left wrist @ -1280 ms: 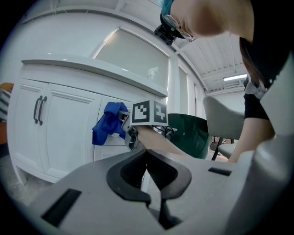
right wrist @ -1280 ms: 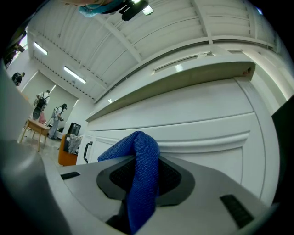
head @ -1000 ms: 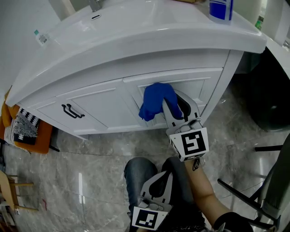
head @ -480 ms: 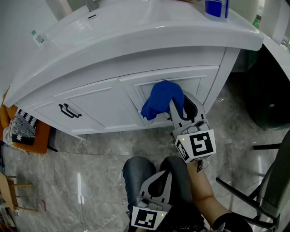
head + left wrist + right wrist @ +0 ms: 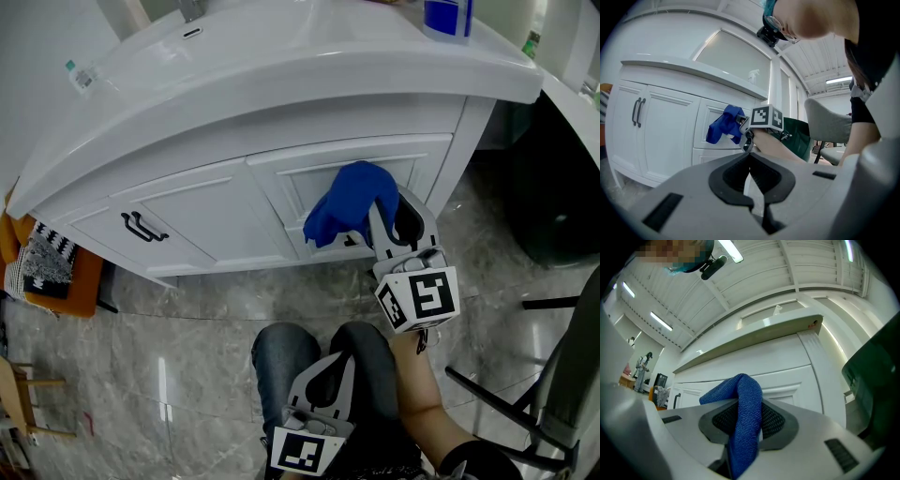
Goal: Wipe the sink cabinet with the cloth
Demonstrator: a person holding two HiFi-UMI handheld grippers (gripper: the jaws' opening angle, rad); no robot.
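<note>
Here the right gripper point(image 5: 388, 212) is clamping the blue cloth point(image 5: 349, 201), holding it straight ahead against the right panel of the sink cabinet point(image 5: 206, 217), while the left gripper point(image 5: 323, 372) is idling closed and empty, farther back.

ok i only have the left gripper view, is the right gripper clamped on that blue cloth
observer: yes, right gripper view shows the right gripper jaws shut on the blue cloth, which runs up between them
operator: and where does my left gripper sit
observer: head view has the left gripper shut and empty, low over the person's leg, short of the sink cabinet
operator: anything up on the sink top
observer: a blue container near its right end
</note>
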